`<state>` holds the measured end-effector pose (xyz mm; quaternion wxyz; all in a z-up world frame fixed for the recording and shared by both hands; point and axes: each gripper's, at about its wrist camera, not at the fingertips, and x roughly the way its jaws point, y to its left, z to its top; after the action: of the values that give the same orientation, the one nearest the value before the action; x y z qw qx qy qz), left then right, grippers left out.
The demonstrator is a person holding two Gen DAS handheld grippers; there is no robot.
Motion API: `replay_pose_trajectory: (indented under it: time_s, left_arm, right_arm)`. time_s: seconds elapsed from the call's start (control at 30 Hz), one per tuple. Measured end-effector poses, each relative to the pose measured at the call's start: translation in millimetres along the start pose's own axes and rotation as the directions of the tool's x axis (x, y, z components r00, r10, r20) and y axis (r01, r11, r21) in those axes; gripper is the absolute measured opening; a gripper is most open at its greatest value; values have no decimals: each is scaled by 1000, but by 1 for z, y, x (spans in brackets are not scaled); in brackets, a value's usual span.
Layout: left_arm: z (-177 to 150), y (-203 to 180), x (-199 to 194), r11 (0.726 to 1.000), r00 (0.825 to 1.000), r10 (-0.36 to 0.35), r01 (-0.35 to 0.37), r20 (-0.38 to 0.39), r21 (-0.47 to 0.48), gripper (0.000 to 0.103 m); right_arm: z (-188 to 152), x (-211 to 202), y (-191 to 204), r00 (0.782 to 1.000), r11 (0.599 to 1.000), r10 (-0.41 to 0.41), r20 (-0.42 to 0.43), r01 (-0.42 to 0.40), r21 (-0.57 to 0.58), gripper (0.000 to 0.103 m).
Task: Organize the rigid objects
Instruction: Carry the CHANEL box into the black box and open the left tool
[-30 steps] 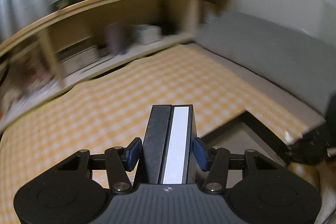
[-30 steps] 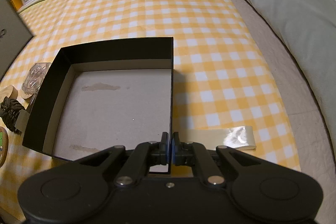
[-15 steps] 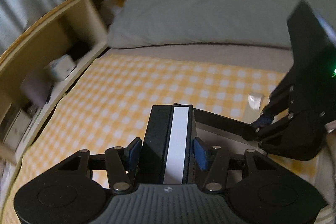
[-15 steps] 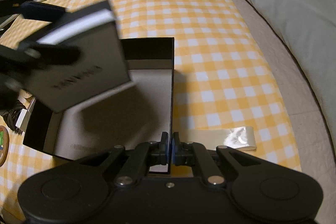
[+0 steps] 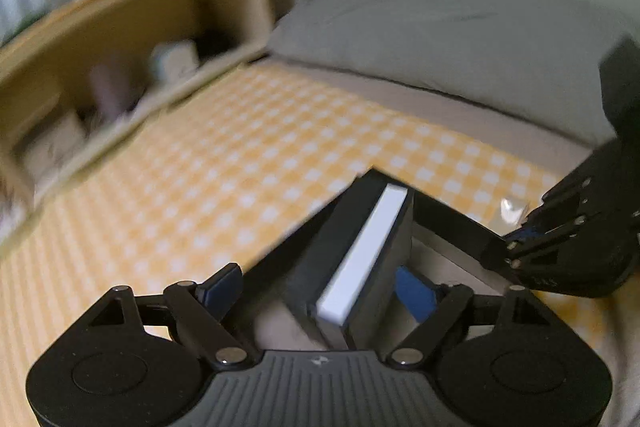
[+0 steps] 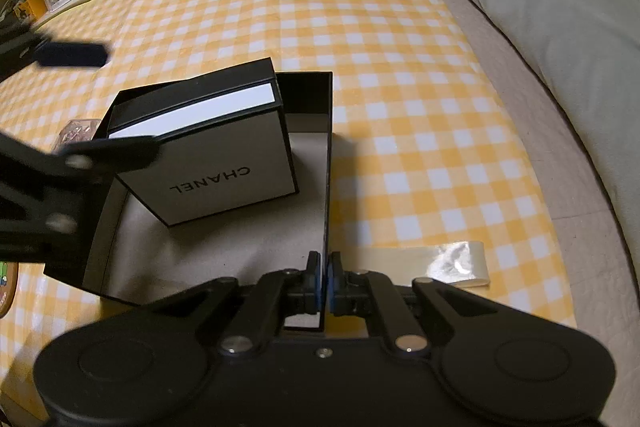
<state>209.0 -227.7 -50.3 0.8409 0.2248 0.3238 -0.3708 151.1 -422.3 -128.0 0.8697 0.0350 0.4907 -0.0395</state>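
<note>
Left gripper (image 5: 316,285) jaws have just been opening, now spread clear of the Chanel box (image 6: 208,151), which sits tilted inside the open black tray (image 6: 326,147) on the checked cloth (image 6: 360,27). Right gripper (image 6: 325,281) jaws are pressed together, pinching the tray's right wall. Best keep that pinch steady, back the left out straight, and let the box settle flat without snagging a finger.

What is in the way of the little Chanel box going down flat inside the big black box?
Nothing visible is. The Chanel box is already tilted inside the open black box, over its bare floor. The left gripper has just been opening around it; the right gripper pinches the black box's wall.
</note>
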Motion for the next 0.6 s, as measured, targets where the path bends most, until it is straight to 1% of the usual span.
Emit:
replay_pose_trajectory:
  time_s: [0.03,0.07,0.1,0.13,0.17,0.2,0.23,0.27,0.3,0.33,0.37,0.4,0.5,0.6]
  left_arm:
    - [-5,4,-4,999,1000,-16,15,-14,-51,66]
    - [-9,5,-6,995,999,-36,33,-23,-94,56]
    - [-13,7,-8,990,998,-59,55,-29,-133,51]
    - [-17,7,-7,984,996,-77,70,-36,-161,50]
    - [-19,5,-5,982,995,-85,76,-50,-173,47]
    - [-22,1,-2,983,995,-83,71,-64,-168,43]
    - [-24,-4,3,985,994,-78,65,-75,-157,41]
    - [-24,-7,8,987,994,-68,54,-88,-149,36]
    - [-25,-10,15,988,993,-57,41,-105,-149,29]
    - [-26,-11,20,988,992,-52,34,-113,-152,26]
    - [-27,-10,24,988,992,-42,24,-116,-154,19]
    - [-27,-10,30,988,993,-18,0,-116,-152,17]
    - [-27,-6,37,986,996,16,-31,-93,-164,16]
    - [-23,-2,43,983,996,25,-40,-82,-182,16]
  right_arm:
    - [0,0,0,1000,1000,1,0,-1,2,4]
    - [0,0,0,1000,1000,1,0,-1,1,4]
    - [0,0,0,1000,1000,-4,3,4,0,4]
    - [0,0,0,1000,1000,-3,2,3,-1,4]
    - [0,0,1,1000,1000,-3,1,3,-2,4]
    - [0,-1,2,1000,1000,-4,1,4,-3,4]
    - [0,-1,1,1000,1000,-4,0,4,-4,4]
    - [0,-1,1,1000,1000,-3,-1,3,-5,4]
    - [0,-1,1,1000,1000,-2,-1,2,-5,4]
    - [-1,0,0,1000,1000,2,0,-2,-2,4]
    - [-1,-1,-2,1000,1000,8,1,-8,3,4]
    - [-1,-1,-2,1000,1000,12,2,-12,6,4]
    - [-1,-1,-3,1000,1000,3,6,-3,-14,4]
    - [-2,-1,1,1000,999,-11,11,12,-52,4]
